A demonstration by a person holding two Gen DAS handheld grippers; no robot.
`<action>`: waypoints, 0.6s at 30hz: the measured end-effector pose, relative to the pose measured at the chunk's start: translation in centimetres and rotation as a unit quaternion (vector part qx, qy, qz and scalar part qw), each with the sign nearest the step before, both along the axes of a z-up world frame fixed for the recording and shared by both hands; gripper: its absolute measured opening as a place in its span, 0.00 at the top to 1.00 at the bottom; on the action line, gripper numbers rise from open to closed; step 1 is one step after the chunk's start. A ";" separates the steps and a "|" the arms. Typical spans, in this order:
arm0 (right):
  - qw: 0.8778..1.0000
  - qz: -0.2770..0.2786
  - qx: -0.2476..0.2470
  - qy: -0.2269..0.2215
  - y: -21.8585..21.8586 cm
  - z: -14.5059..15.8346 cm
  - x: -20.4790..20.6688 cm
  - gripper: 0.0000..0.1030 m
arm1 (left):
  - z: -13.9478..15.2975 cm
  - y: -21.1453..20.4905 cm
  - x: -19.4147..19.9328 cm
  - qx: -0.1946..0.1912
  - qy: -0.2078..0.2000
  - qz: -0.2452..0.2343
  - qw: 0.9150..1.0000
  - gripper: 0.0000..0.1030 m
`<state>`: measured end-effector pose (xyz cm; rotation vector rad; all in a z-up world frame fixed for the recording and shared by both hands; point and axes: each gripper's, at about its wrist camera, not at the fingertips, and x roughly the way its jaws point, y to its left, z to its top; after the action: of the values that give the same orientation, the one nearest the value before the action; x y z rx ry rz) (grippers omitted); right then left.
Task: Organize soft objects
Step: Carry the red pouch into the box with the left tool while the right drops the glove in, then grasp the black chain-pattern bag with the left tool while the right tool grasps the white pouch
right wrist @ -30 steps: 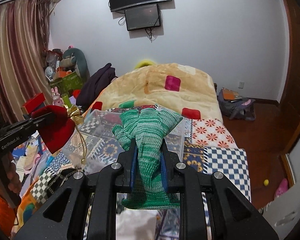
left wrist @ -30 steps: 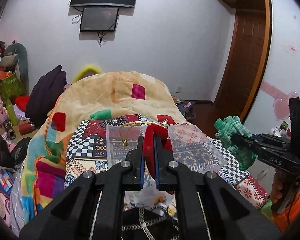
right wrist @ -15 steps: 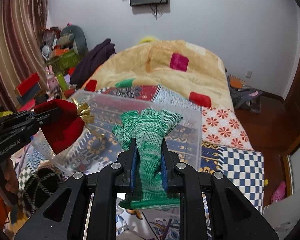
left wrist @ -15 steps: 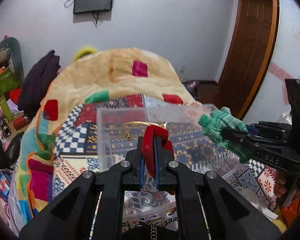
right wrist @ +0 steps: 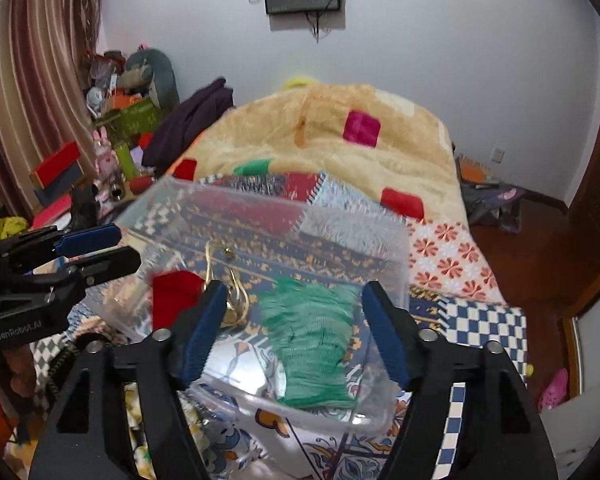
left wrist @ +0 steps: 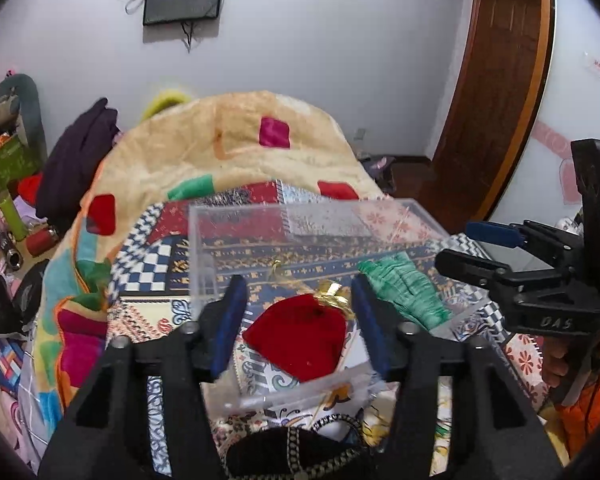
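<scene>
A clear plastic box (left wrist: pixel 204 248) (right wrist: pixel 384 248) stands on the patterned bed. A red velvet pouch (left wrist: pixel 300 340) with a gold cord lies inside it at the left; it also shows in the right wrist view (right wrist: pixel 172 292). A green knitted glove (right wrist: pixel 312 344) lies inside at the right and shows in the left wrist view (left wrist: pixel 404 292). My left gripper (left wrist: pixel 298 316) is open just above the pouch, holding nothing. My right gripper (right wrist: pixel 294 324) is open just above the glove, holding nothing. Each gripper shows in the other's view, the right (left wrist: pixel 476 248) and the left (right wrist: pixel 112 248).
A beige blanket (left wrist: pixel 240 144) with coloured squares covers the far half of the bed. A black chain-strap bag (left wrist: pixel 292 452) lies just before the box. Cluttered toys and boxes (right wrist: pixel 116 120) stand at the left. A wooden door (left wrist: pixel 496 80) is at the right.
Both grippers came down over the box and opened. The red pouch and the green glove left the jaws and now lie inside the box.
</scene>
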<state>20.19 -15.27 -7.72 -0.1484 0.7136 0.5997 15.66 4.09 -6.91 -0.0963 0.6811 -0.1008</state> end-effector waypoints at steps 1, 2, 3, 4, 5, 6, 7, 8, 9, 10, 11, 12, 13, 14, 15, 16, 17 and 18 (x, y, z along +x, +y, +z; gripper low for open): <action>1.000 -0.001 0.006 -0.003 -0.4 0.5 -0.3 0.27 | 0.5 0.0 -0.5 -0.001 -0.005 0.001 1.000 0.39; 1.000 -0.003 0.014 -0.006 -0.8 1.0 -0.6 0.22 | 1.0 0.1 -1.1 -0.002 -0.011 0.002 1.000 0.35; 1.000 -0.006 0.020 -0.010 -1.1 1.4 -0.9 0.20 | 1.3 0.2 -1.5 -0.002 -0.015 0.003 1.000 0.30; 0.999 -0.010 0.027 -0.015 -1.7 2.0 -1.4 0.19 | 1.8 0.2 -2.2 -0.001 -0.020 0.005 1.000 0.28; 0.999 -0.011 0.030 -0.018 -1.9 2.3 -1.7 0.19 | 2.0 0.2 -2.6 0.000 -0.024 0.006 1.000 0.24; 0.999 -0.012 0.034 -0.021 -2.2 2.7 -2.1 0.19 | 2.3 0.2 -3.1 0.002 -0.027 0.007 1.000 0.19; 0.999 -0.013 0.038 -0.023 -2.6 3.0 -2.6 0.18 | 2.5 0.1 -3.6 0.004 -0.029 0.007 1.000 0.17; 0.999 -0.013 0.040 -0.025 -2.8 3.2 -2.9 0.16 | 2.7 0.1 -4.2 0.006 -0.032 0.007 0.999 0.13; 0.999 -0.014 0.043 -0.026 -3.0 3.3 -3.3 0.14 | 2.7 0.0 -4.8 0.008 -0.033 0.007 0.999 0.09; 0.999 -0.013 0.044 -0.028 -3.3 3.4 -3.7 0.12 | 2.8 -0.1 -5.4 0.012 -0.034 0.006 0.999 0.08; 0.999 -0.012 0.042 -0.030 -3.4 3.5 -4.3 0.12 | 2.7 -0.2 -5.9 0.015 -0.033 0.006 0.999 0.07; 0.999 -0.010 0.037 -0.033 -3.5 3.4 -4.9 0.11 | 2.6 -0.3 -6.4 0.018 -0.031 0.006 0.999 0.06; 0.999 -0.009 0.033 -0.036 -3.5 3.3 -5.4 0.11 | 2.4 -0.3 -6.8 0.021 -0.028 0.006 0.999 0.06; 0.999 -0.008 0.027 -0.039 -3.5 3.1 -5.9 0.11 | 2.0 -0.4 -7.3 0.024 -0.022 0.006 0.999 0.05; 0.999 -0.008 0.022 -0.039 -3.5 3.0 -6.2 0.11 | 1.7 -0.4 -7.7 0.025 -0.016 0.006 1.000 0.05; 0.999 -0.006 0.017 -0.038 -3.5 2.6 -6.7 0.10 | 1.2 -0.5 -8.0 0.027 -0.008 0.007 1.000 0.05; 0.999 -0.004 0.014 -0.035 -3.6 2.3 -7.1 0.10 | 0.7 -0.5 -8.3 0.027 0.002 0.008 1.000 0.05; 0.999 -0.001 0.010 -0.032 -3.6 2.0 -7.4 0.10 | 0.2 -0.5 -8.5 0.027 0.009 0.008 1.000 0.05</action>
<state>12.75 -18.84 -5.75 -0.1473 0.6451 0.5985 7.14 3.60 -6.67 -0.0504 0.7006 -0.0662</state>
